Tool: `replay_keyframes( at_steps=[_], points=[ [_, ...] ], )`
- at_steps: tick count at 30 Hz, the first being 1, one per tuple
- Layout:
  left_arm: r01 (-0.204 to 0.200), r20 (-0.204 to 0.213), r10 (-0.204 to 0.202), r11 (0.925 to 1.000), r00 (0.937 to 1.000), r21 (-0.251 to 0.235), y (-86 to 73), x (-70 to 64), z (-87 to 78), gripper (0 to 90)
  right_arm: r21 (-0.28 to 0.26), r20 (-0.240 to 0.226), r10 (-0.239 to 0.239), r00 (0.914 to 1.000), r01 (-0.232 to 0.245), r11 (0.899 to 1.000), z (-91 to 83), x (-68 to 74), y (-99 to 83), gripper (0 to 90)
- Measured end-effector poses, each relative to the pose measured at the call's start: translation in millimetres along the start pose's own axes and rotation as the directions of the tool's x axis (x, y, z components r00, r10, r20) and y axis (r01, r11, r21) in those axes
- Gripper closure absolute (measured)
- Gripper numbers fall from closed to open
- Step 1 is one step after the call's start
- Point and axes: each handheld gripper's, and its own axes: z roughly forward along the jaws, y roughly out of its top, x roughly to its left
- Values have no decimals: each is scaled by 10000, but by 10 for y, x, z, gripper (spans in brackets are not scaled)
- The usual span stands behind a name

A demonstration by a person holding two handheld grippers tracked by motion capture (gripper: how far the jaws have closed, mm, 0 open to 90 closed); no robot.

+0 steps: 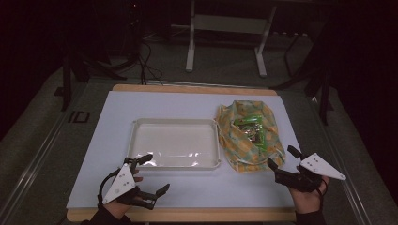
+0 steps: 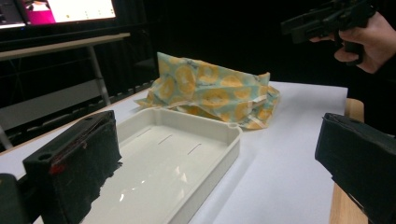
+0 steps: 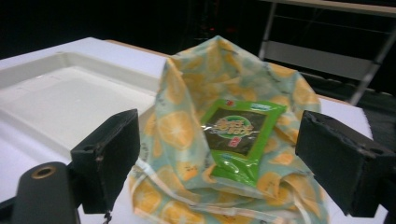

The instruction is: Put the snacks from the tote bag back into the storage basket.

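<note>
A: Black fingers spread wide on both: left gripper (image 1: pixel 149 174) at lower left, right gripper (image 1: pixel 283 159) at lower right, each holding nothing.

B: Beyond, mid-frame, white tray (image 1: pixel 174 123); right of it, lemon-print cloth bag (image 1: pixel 239 154) cradling a green packet (image 1: pixel 249 129).

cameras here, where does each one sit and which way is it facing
High view: above the person's side, looking forward and down on the table; both hands, left tool and right tool show.
Left gripper view: rides the left tool, facing the tray and cloth bag; the other hand shows.
Right gripper view: rides the right tool, facing the green packet in the bag.
All share tray and bag.
</note>
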Motion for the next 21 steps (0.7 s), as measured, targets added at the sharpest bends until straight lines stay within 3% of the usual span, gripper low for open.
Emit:
replay_keyframes(
  at_steps=[3,8,14,21],
  points=[
    [-16,85,16,10000,10000,35,-1,-16,13,4,574,-82,79,9999,-74,9983,42,13,3,193],
    [35,197,-36,9999,9998,94,-20,-38,22,4,760,-278,145,9995,-124,9970,79,40,43,192],
    [61,252,-65,9998,9997,180,-31,-73,16,4,958,-106,-492,9987,500,9941,71,58,98,189],
    [30,318,-38,9997,9995,253,-30,-123,0,4,770,-282,-889,9956,909,9929,38,43,202,191]
  ],
)
